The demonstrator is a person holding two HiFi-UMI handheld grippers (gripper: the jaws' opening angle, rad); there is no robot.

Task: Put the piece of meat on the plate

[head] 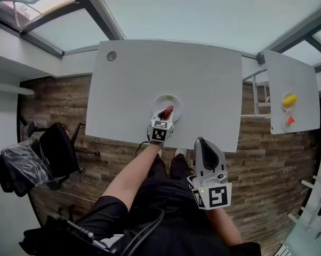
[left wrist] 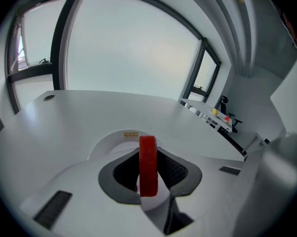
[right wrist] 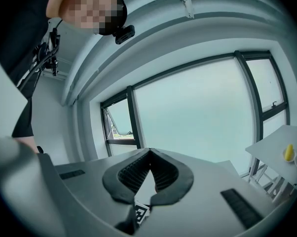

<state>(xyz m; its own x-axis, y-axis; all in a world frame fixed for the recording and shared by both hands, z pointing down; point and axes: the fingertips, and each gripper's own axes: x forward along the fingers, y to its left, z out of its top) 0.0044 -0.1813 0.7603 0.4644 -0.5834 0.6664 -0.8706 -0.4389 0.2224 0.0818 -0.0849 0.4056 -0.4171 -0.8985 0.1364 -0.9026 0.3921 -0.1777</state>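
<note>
One arm [head: 133, 173] outstretched, left tool [head: 165, 114] tilted down, clamping meat [left wrist: 148, 166] over plate [head: 157, 101]

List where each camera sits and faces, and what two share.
Head view: on the person's head, looking down at the table; forearm, legs, left gripper, right gripper show.
Left gripper view: on the left gripper, aimed at the plate; jaws grip the piece of meat.
Right gripper view: on the right gripper, facing windows; jaws shut.
Shared: plate, in head and left gripper views.
</note>
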